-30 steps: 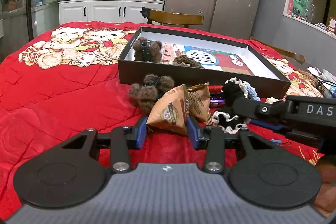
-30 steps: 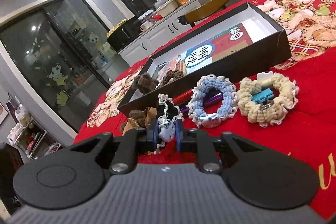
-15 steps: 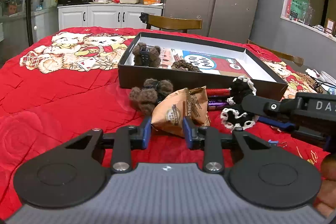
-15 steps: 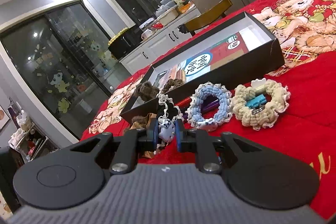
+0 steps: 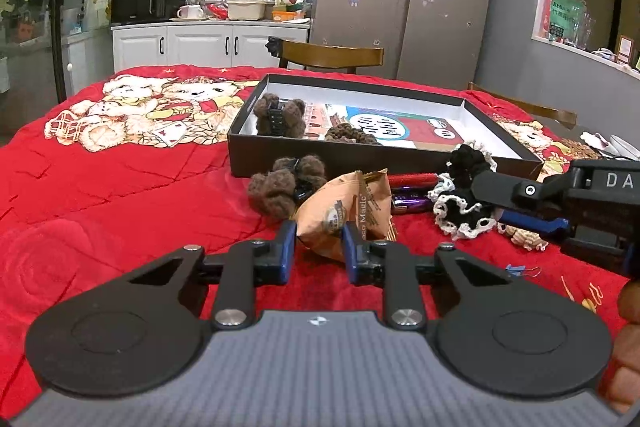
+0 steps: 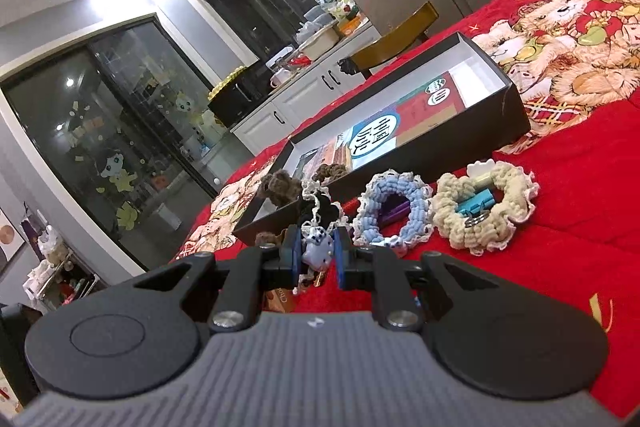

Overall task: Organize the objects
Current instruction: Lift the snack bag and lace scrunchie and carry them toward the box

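Left gripper has its blue pads closed on the brown snack packet, pinching the packet's near end just above the red quilt. Over on the other side, the right gripper is clamped tight on the black scrunchie with white lace trim, a small white-and-blue charm squeezed between the pads; in the left view that same scrunchie sits at about three o'clock of the packet, with the right tool's finger pressed across it. At eleven o'clock of the packet lies a fuzzy brown hair clip, touching it. Straight ahead at twelve o'clock stands the open black box, with a second brown fuzzy clip in its left corner and a dark brown scrunchie beside that on the printed floor. From the right camera, a blue scrunchie lies at one o'clock of the held one and a beige scrunchie at two o'clock, a teal clip lying in its ring. A red pen and a purple one lie between packet and black scrunchie.
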Available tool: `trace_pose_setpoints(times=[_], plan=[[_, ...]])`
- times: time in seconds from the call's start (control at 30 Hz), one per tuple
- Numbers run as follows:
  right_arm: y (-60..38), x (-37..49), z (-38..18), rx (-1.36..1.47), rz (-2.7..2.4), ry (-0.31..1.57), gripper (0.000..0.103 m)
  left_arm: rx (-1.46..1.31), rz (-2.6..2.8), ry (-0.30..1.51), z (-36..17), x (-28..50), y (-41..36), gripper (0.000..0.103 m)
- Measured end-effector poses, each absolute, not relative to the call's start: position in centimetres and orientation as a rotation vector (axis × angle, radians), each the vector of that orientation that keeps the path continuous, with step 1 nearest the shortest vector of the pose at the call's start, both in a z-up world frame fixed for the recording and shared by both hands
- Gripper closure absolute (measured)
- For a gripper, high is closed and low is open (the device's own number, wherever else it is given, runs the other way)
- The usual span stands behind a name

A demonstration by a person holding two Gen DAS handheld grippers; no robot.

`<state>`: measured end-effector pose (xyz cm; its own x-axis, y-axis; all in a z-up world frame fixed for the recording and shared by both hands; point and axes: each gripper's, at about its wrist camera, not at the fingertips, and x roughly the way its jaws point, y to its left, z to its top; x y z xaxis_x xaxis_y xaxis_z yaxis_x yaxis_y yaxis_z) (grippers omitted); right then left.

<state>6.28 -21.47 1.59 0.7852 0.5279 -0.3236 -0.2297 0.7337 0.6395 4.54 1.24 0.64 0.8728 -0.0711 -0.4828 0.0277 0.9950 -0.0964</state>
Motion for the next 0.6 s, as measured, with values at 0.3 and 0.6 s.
trace_pose_setpoints(times=[0.3, 0.6], plan=[[-21.5, 6.1, 1.8, 0.619, 0.442, 0.501, 0.084, -0.080, -0.042, 0.476, 1.0, 2.9, 1.2, 0.075], [-21.4, 6.1, 3.2, 0.596, 0.458, 0.468, 0.084, -0.082, -0.041, 0.445, 2.7, 1.5, 1.7, 0.075]])
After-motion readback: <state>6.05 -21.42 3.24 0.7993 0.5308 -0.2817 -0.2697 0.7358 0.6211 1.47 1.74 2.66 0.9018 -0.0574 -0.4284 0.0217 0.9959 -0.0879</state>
